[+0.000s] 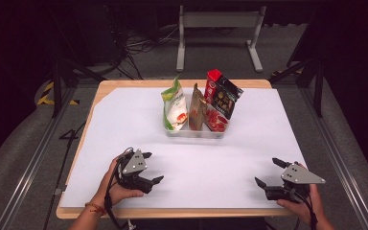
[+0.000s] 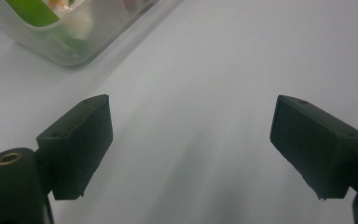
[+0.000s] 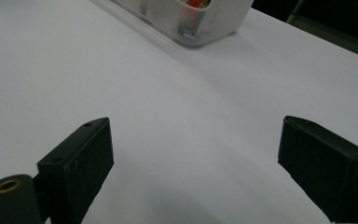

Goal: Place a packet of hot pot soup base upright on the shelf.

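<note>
- High view: your left gripper [image 1: 154, 167] rests near the front edge of the desk [image 1: 124, 124], toward its left corner, jaws spread and holding nothing. Your right gripper [image 1: 268, 173] sits near the front right corner, jaws likewise spread and empty. The clear tray [image 1: 196, 133] stands toward the back edge, well apart from both, with three snack bags upright in it: a green-and-white bag [image 1: 174, 108] on the left, a brown bag [image 1: 197, 111] in the middle, and a red-and-black bag [image 1: 222, 101] leaning to the right.
- Left gripper view: the jaws stand wide over bare white desk; a corner of the clear tray [image 2: 70, 44] shows ahead, with green packaging inside.
- Right gripper view: the jaws stand wide and empty; the tray's other corner [image 3: 200, 28] lies ahead.
- Risk: the bags stand packed close, so a jaw pushed in between could topple a neighbour.
- Risk: the tray looks light; a sideways pull on one bag could drag or tip it, unless you steady it.
- Risk: a pinch on a thin bag top could slip or crush what is inside.
</note>
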A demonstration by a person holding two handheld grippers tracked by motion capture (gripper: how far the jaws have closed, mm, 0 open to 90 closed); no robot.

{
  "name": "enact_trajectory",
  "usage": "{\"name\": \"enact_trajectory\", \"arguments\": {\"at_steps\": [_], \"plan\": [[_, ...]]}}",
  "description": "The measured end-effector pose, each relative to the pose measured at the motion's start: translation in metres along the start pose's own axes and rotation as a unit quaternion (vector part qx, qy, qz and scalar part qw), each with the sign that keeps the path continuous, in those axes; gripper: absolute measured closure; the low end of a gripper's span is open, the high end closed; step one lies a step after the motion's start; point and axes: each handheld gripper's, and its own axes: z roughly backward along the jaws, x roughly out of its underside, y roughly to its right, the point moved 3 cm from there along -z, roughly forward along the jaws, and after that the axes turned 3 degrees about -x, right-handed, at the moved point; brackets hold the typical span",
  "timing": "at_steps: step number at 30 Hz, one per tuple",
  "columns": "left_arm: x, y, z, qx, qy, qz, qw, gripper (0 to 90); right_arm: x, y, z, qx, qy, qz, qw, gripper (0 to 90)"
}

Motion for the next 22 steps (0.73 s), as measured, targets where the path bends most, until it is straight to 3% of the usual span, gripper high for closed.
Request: {"name": "enact_trajectory", "arguments": {"at_steps": [22], "plan": [[0.0047, -0.0005, 0.0034, -0.005, -0.002, 0.012, 0.9999, 13.9, -0.0033, 0.0008, -0.0072, -0.003, -0.001, 0.001, 1.0000, 10.3]]}}
